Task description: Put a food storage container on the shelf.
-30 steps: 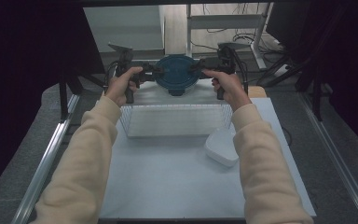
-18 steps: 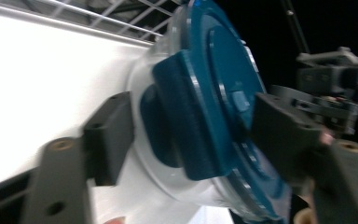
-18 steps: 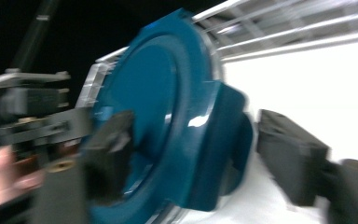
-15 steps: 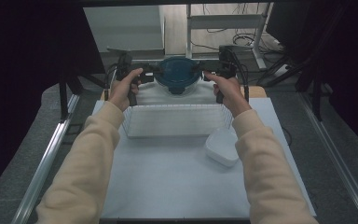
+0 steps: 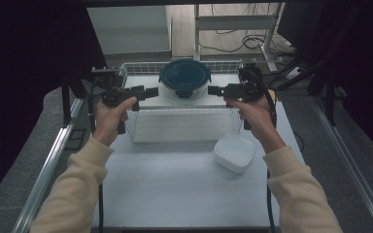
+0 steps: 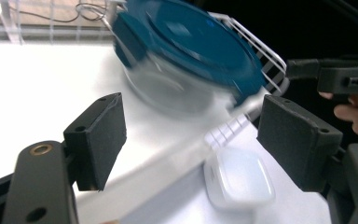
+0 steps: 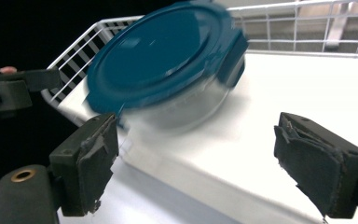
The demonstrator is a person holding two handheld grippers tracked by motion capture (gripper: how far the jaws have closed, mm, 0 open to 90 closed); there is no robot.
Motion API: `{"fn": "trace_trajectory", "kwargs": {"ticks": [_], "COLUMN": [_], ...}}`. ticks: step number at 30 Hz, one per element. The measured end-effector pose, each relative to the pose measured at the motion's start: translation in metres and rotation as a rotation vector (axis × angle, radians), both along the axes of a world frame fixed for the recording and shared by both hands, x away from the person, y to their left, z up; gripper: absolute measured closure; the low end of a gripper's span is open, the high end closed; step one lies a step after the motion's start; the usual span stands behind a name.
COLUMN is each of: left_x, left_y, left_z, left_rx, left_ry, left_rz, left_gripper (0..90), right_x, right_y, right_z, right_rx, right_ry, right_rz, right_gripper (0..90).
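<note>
Left gripper point(image 5: 151, 91): just been opening, jaws now standing wide, nothing between the pads, pointed inward at the container from its left side and apart from it. In the left gripper view point(image 6: 191, 140), blurred container ahead of and above the gap between the jaws, small white dish point(image 6: 239, 179) lower down, close to the right-hand jaw.

Between the two sets of jaws, resting inside the white wire basket point(image 5: 141, 133) toward its far end: round clear glass container point(image 5: 184, 80) with a dark teal snap-on lid point(image 5: 184, 75), clips down at its sides. Contents not discernible through the glass. No brand, label or writing readable on lid or bowl.

Right gripper point(image 5: 214, 91): likewise just been opening, jaws spread wide and empty, aimed inward at the container from its right side, not touching it. In the right gripper view point(image 7: 196, 168), container point(image 7: 168, 65) ahead of the left-hand jaw, basket floor beyond the right-hand one; pads worn and ragged at the edges.

Below the right gripper's hand, outside the basket and just beside its near right corner: the small white square dish point(image 5: 235, 152), empty, standing on the white table point(image 5: 175, 189).
</note>
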State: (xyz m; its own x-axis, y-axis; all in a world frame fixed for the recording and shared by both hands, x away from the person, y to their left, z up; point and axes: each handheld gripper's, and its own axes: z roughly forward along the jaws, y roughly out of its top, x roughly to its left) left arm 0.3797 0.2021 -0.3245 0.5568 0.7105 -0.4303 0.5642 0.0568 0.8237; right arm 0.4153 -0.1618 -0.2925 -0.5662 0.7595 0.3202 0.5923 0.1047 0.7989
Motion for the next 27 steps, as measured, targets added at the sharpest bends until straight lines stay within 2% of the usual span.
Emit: {"fn": "trace_trajectory", "kwargs": {"ticks": [3, 5, 7, 10, 15, 17, 18, 20, 22, 25, 27], "left_x": [-0.028, -0.046, -0.061, -0.077, -0.093, -0.099, -0.102, -0.106, -0.108, -0.112, -0.114], "left_y": [0.002, 0.004, 0.005, 0.006, 0.007, 0.006, 0.004, 0.002, 0.0, -0.001, -0.004], "left_z": [-0.009, -0.018, -0.03, -0.052, -0.087, -0.099, -0.106, -0.114, -0.122, -0.13, -0.131], "left_rx": [0.041, 0.06, 0.083, 0.061, 0.072, 0.096, 0.122, 0.14, 0.148, 0.167, 0.187], "left_ry": [-0.033, -0.061, -0.068, -0.032, 0.035, 0.053, 0.06, 0.07, 0.099, 0.116, 0.115], "left_rz": [-0.04, -0.029, -0.032, -0.058, -0.088, -0.088, -0.086, -0.088, -0.106, -0.106, -0.109], "left_gripper": [23.2, 23.4, 23.8, 23.8, 24.2, 24.3, 24.5, 24.9, 25.0, 25.2, 25.2], "right_x": [-0.026, -0.044, -0.06, -0.081, -0.109, -0.117, -0.12, -0.127, -0.129, -0.133, -0.133], "right_y": [-0.008, -0.014, -0.021, -0.033, -0.052, -0.056, -0.058, -0.06, -0.062, -0.066, -0.067], "right_z": [-0.011, -0.019, -0.029, -0.047, -0.081, -0.092, -0.096, -0.104, -0.109, -0.118, -0.122], "right_rx": [-0.022, -0.042, -0.058, -0.067, -0.056, -0.075, -0.079, -0.094, -0.103, -0.094, -0.079], "right_ry": [-0.031, -0.057, -0.069, -0.073, -0.074, -0.079, -0.076, -0.073, -0.067, -0.052, -0.022], "right_rz": [0.052, 0.073, 0.093, 0.109, 0.111, 0.111, 0.119, 0.125, 0.124, 0.107, 0.129], "right_gripper": [14.7, 15.1, 15.4, 16.3, 17.3, 17.3, 17.3, 17.3, 17.3, 19.4, 22.1]}}
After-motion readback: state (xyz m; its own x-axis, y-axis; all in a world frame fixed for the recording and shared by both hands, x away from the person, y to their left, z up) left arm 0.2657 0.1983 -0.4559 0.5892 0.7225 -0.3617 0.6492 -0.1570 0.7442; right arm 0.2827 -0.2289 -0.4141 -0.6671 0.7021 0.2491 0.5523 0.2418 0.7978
